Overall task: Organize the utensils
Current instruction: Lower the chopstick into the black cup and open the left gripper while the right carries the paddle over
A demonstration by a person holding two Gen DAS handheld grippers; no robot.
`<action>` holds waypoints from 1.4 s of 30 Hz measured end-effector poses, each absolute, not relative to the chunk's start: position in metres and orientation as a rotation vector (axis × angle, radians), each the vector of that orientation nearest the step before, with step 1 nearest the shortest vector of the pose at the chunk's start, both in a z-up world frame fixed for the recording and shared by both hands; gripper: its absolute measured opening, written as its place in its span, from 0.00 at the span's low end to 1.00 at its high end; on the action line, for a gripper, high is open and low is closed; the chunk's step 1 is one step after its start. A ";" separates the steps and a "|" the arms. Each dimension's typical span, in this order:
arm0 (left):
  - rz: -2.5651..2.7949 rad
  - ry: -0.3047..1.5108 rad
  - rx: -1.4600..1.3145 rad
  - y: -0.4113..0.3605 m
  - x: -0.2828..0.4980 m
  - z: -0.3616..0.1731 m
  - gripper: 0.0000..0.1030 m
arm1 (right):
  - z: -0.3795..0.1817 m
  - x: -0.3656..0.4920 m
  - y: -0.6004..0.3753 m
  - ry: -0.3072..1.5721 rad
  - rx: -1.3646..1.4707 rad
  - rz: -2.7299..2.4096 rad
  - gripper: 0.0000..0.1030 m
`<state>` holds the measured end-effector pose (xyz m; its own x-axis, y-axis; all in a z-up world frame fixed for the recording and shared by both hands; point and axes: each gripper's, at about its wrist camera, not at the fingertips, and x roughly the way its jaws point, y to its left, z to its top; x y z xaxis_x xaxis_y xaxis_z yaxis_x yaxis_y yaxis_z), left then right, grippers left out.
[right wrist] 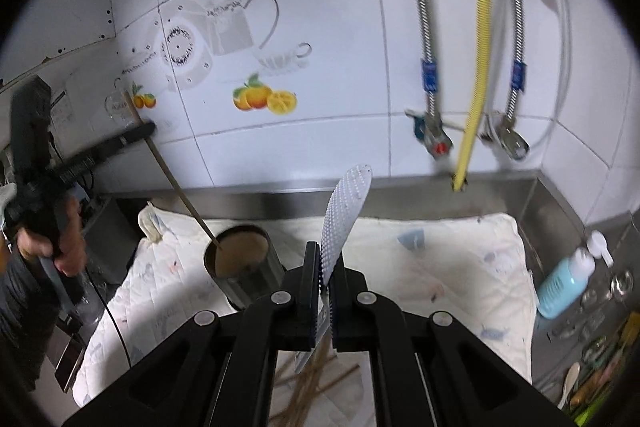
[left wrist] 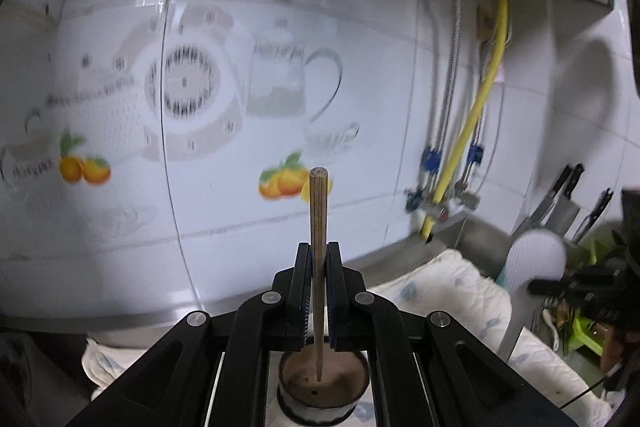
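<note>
both wrist views look close along their fingers toward the tiled wall (left wrist: 360, 7), sharing the cup (right wrist: 244, 267).

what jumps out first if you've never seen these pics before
Probably the white dimpled rice paddle pinched upright in the right claw, standing tall mid-frame over the quilted cloth. Next, the wooden chopstick clamped in the left claw, its tip over the round holder. Behind both, the orange-fruit tile picture stands out on the white wall.
</note>
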<state>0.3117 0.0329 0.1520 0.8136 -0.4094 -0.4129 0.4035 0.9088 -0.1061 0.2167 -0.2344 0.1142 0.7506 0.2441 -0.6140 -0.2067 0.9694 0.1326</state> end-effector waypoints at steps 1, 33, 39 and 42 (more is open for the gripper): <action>-0.434 0.465 -0.020 0.033 0.317 0.143 0.06 | 0.116 0.220 -0.232 0.672 0.059 0.250 0.06; -0.367 0.747 -0.066 0.052 0.372 0.049 0.10 | 0.045 0.325 -0.117 0.767 -0.094 0.381 0.06; -0.364 0.742 -0.083 0.053 0.375 0.052 0.43 | 0.041 0.330 -0.125 0.884 -0.104 0.425 0.06; -0.354 0.716 -0.084 0.054 0.371 0.058 0.51 | 0.042 0.332 -0.128 0.901 -0.094 0.428 0.10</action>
<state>0.3715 0.0536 0.0581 0.6977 -0.3457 -0.6275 0.2887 0.9373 -0.1955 0.3321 -0.1276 0.0418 0.5430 0.3209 -0.7760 -0.3988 0.9118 0.0980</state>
